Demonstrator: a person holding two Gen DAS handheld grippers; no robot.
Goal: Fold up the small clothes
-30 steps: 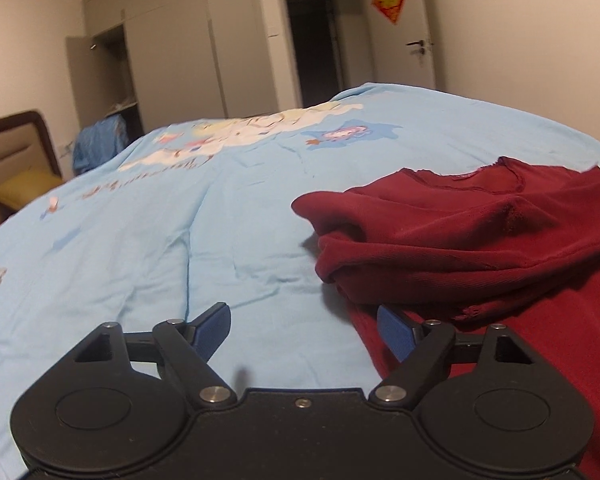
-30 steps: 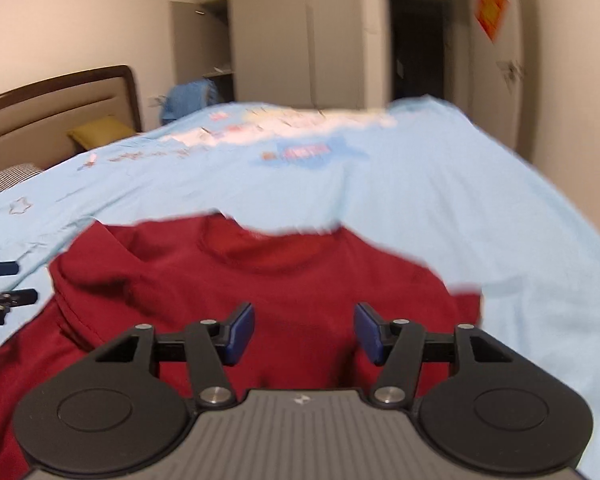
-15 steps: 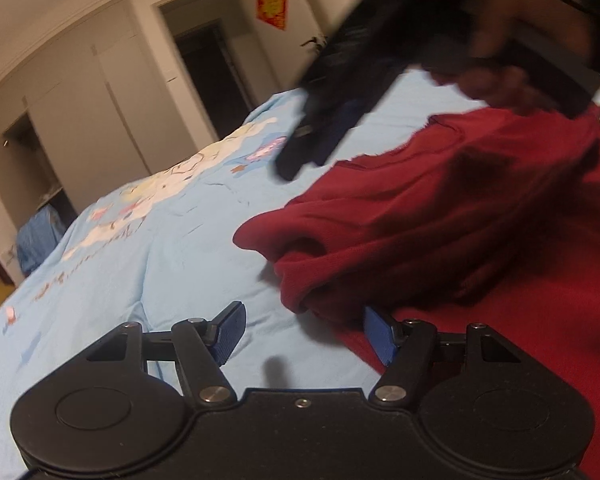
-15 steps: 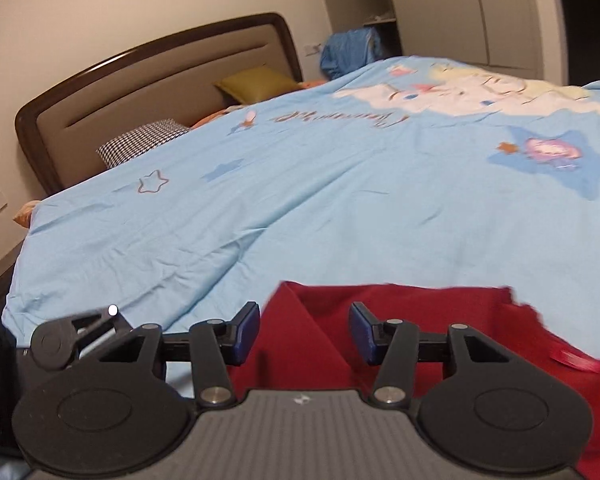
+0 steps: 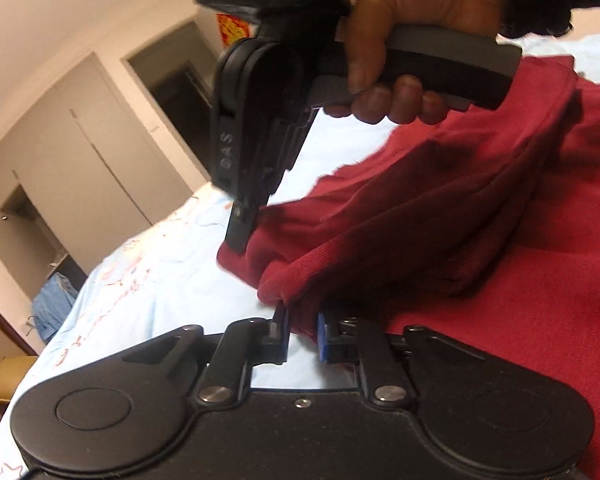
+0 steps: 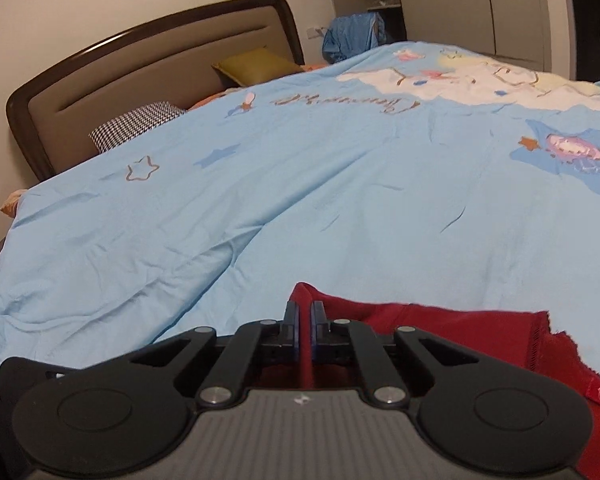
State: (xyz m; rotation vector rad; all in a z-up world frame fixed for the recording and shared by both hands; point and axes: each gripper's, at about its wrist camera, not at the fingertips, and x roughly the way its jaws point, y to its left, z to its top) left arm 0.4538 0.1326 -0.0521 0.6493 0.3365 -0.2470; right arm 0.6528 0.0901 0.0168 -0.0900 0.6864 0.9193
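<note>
A dark red garment (image 5: 440,220) lies bunched on the light blue bedspread (image 5: 160,292). My left gripper (image 5: 302,334) is shut on a folded red edge of it, low in the left wrist view. A hand (image 5: 412,40) holds my right gripper (image 5: 238,236) just above and behind, its tips pressed into another red corner. In the right wrist view, my right gripper (image 6: 304,324) is shut on a thin fold of the red garment (image 6: 460,336), with the bedspread (image 6: 300,200) stretching beyond.
A brown padded headboard (image 6: 140,80) with a checked pillow (image 6: 136,124) and an olive cushion (image 6: 256,66) stands at the far left. Blue cloth (image 6: 352,36) is heaped by grey wardrobe doors (image 5: 100,168). A dark doorway (image 5: 180,88) lies behind.
Both grippers went from open to shut on the red garment. The right gripper swung across to the left, in front of the left wrist camera, and came down on the garment's corner.
</note>
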